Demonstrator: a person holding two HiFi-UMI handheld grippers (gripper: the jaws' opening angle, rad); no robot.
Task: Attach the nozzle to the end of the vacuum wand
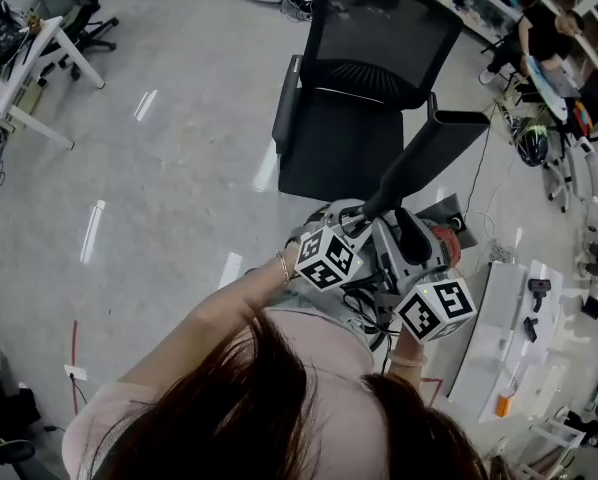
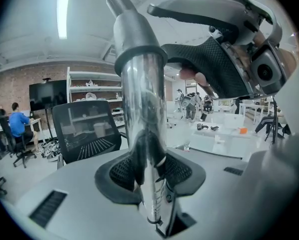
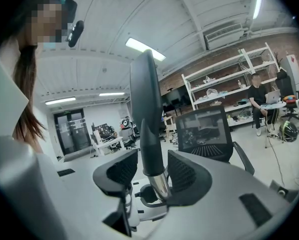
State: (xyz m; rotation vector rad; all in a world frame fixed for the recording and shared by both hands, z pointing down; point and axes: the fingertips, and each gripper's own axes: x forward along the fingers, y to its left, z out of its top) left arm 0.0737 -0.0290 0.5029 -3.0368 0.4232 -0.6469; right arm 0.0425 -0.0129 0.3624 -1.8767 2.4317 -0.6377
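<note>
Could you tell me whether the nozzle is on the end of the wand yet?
On: the dark nozzle sleeves over the end of the shiny wand, with no gap between them. Whether it has locked, I cannot tell.

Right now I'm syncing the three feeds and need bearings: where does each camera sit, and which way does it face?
Head view: on the person's head, looking steeply down at the nozzle, chair and floor; hair and left forearm show.
Left gripper view: on the left gripper, looking along its jaws, shut on the wand; a finger shows.
Right gripper view: on the right gripper, facing the room, nozzle between its open jaws; hair shows.
Shared: all three see the chair.
</note>
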